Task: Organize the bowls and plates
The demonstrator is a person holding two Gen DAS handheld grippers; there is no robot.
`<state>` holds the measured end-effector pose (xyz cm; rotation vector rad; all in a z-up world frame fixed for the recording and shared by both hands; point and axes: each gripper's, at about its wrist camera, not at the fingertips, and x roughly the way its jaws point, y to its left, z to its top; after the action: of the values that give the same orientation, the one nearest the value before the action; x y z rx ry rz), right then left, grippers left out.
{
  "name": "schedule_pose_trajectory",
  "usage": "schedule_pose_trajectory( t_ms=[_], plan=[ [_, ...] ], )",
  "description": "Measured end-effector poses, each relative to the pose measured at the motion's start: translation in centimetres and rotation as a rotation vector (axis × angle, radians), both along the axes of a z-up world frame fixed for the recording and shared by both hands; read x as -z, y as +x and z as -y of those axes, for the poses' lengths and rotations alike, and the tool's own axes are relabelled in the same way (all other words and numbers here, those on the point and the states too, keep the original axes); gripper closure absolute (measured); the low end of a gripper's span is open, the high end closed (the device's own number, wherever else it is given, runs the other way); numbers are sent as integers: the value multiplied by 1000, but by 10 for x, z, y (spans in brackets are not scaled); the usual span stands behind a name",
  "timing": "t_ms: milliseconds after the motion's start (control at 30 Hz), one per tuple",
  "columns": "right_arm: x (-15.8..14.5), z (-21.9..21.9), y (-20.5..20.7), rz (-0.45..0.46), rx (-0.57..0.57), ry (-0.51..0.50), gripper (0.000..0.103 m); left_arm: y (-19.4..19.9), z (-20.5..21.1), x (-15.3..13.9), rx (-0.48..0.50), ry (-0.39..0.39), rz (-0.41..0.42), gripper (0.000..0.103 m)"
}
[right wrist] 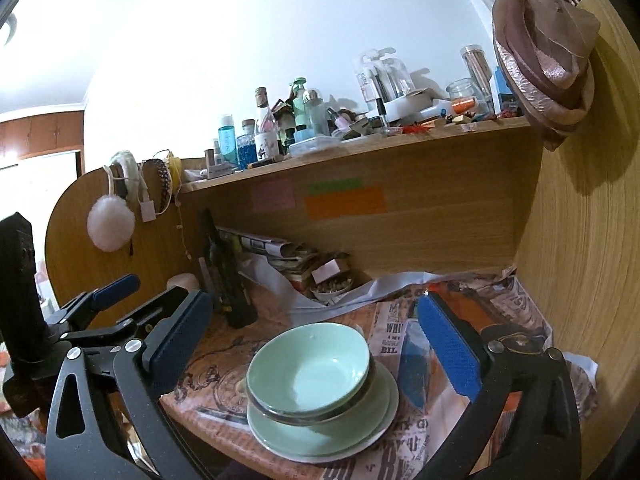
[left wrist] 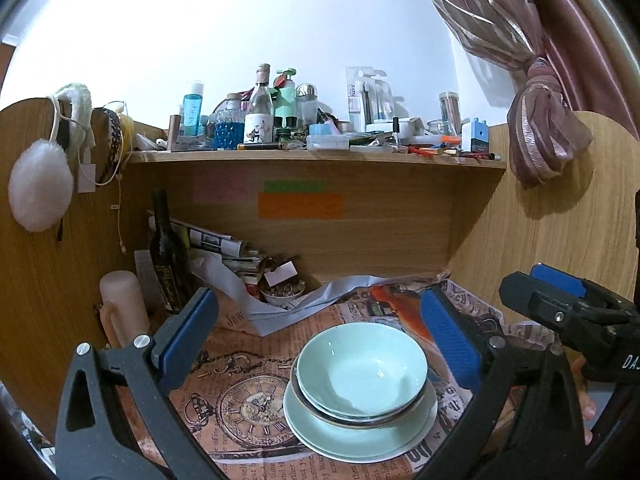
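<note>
Pale green bowls sit nested on top of pale green plates, all in one stack on the newspaper-covered desk. My left gripper is open, its blue pads wide on either side of the stack and touching nothing. At the right edge of the left wrist view, the right gripper appears with a hand below it. In the right wrist view the same bowls and plates lie between the pads of my open right gripper, with nothing held. The left gripper shows at the left there.
At the back of the desk stand a small bowl of bits, a dark bottle, a pale mug and piled magazines. A shelf crowded with bottles runs overhead. Wooden side panels close in both sides.
</note>
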<state>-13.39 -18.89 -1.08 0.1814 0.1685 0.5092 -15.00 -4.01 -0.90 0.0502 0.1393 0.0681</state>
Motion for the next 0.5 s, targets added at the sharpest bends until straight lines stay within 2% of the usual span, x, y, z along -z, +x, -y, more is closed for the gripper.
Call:
schedule_pose_trajectory(
  t_ms=[500],
  plan=[
    [1, -1, -1, -3, -4, 2, 0, 1, 0, 1, -4, -3, -2, 0]
  ],
)
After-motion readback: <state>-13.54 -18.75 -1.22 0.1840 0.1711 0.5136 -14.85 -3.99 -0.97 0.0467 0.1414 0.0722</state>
